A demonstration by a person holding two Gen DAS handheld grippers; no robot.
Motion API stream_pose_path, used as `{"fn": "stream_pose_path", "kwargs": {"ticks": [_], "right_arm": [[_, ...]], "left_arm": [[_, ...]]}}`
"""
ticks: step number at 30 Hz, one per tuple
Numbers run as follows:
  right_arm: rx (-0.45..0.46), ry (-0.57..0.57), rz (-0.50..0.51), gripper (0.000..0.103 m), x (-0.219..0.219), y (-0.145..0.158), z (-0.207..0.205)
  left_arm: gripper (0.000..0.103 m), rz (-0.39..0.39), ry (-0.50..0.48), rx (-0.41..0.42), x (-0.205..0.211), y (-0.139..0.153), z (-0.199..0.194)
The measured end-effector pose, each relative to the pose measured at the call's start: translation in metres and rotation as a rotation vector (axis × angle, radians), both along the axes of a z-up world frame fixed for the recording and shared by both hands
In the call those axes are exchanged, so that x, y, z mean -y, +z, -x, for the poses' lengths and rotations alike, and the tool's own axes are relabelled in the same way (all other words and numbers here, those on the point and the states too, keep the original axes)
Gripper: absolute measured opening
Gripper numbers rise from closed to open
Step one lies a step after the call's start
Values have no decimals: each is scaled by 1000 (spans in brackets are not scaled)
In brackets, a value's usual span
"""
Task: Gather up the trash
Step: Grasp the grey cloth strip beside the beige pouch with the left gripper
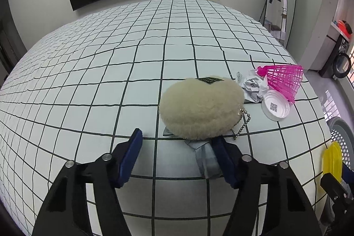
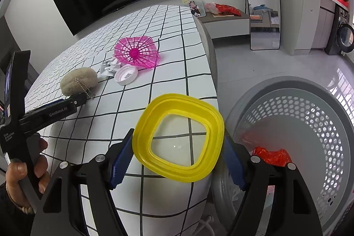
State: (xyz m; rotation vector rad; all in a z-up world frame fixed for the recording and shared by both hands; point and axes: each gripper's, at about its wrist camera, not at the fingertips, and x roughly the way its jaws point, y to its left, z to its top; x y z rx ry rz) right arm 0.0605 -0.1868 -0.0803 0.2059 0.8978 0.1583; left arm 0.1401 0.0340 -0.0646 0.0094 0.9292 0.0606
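Left wrist view: left gripper (image 1: 177, 147) w/ jaws apart, nothing pinched, by grey scrap (image 1: 204, 155) under plush pouch (image 1: 200, 107) on table (image 1: 88, 81); slide under pouch, pinch scrap only. Right gripper (image 2: 177, 154), angled down, clamped on yellow lid (image 2: 179, 138) near basket (image 2: 309, 125); carry over rim before letting go.

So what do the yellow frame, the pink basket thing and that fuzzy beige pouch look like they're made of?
Yellow frame: likely moulded plastic, glossy, slightly translucent, with stepped ridges.
Pink basket: thin plastic lattice, shiny, see-through pink; its rim looks warped, so probably flexible.
Beige pouch: plush or fleece-like fabric, matte and fuzzy, with a metal-looking ball chain.
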Motion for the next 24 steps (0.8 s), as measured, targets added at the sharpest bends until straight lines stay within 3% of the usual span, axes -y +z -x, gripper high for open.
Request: {"fn": "stream_pose_path", "kwargs": {"ticks": [3,6,24], "right_arm": [[-2,5,3,72,-2,0,0],[-2,10,7,72,-4,1,0],[35,18,19,72,-13,17,13]], "left_arm": [[32,23,-7,2,-3,1,2],[18,32,-16,8,-3,5,5],[17,69,-65,146,-9,56,54]]}}
